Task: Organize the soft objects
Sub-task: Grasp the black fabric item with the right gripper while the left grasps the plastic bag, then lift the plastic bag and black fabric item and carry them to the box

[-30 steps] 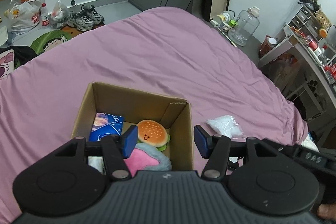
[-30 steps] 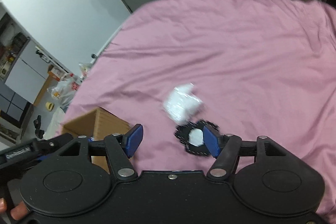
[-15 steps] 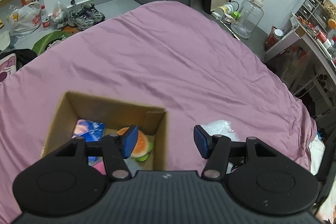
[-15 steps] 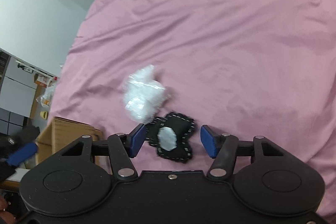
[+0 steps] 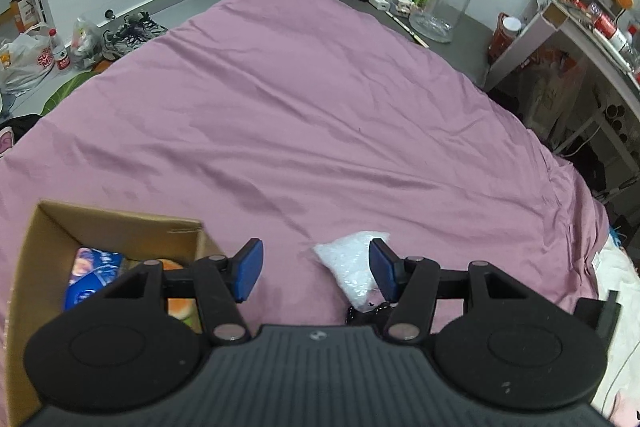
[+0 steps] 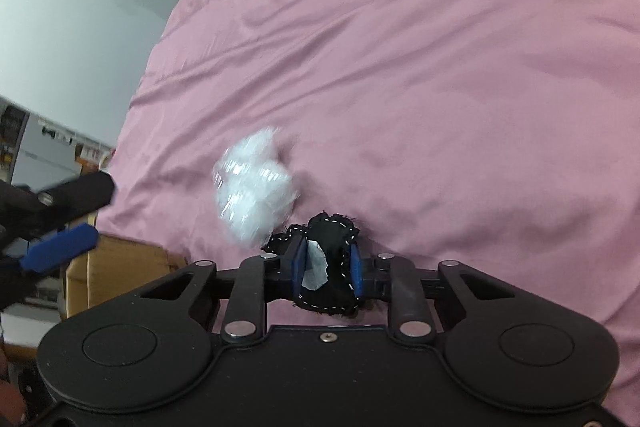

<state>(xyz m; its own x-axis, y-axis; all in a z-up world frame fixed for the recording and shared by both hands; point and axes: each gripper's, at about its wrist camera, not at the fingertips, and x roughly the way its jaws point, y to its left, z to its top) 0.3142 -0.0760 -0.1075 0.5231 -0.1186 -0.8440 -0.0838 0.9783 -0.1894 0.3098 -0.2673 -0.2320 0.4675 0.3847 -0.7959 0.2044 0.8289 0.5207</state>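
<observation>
My right gripper [image 6: 325, 269] is shut on a black felt toy [image 6: 332, 233] with white stitching and a white patch, low on the pink bedsheet [image 6: 440, 67]. A white crinkly plastic bag [image 6: 252, 187] lies just left of it and shows in the left wrist view [image 5: 350, 265] too. My left gripper [image 5: 316, 271] is open and empty above the sheet, between the bag and a cardboard box [image 5: 40, 227]. The box holds a blue packet [image 5: 90, 275] and an orange burger plush [image 5: 180, 307], partly hidden.
The box corner [image 6: 120, 263] sits left of my right gripper, with the left gripper's blue finger [image 6: 60, 247] over it. Past the bed are a big clear jar [image 5: 444, 3], shelves [image 5: 580, 7], shoes [image 5: 132, 33] and bags [image 5: 28, 63] on the floor.
My right gripper moved forward over the black felt toy and shut on it. My left gripper swung right, away from above the box toward the white bag.
</observation>
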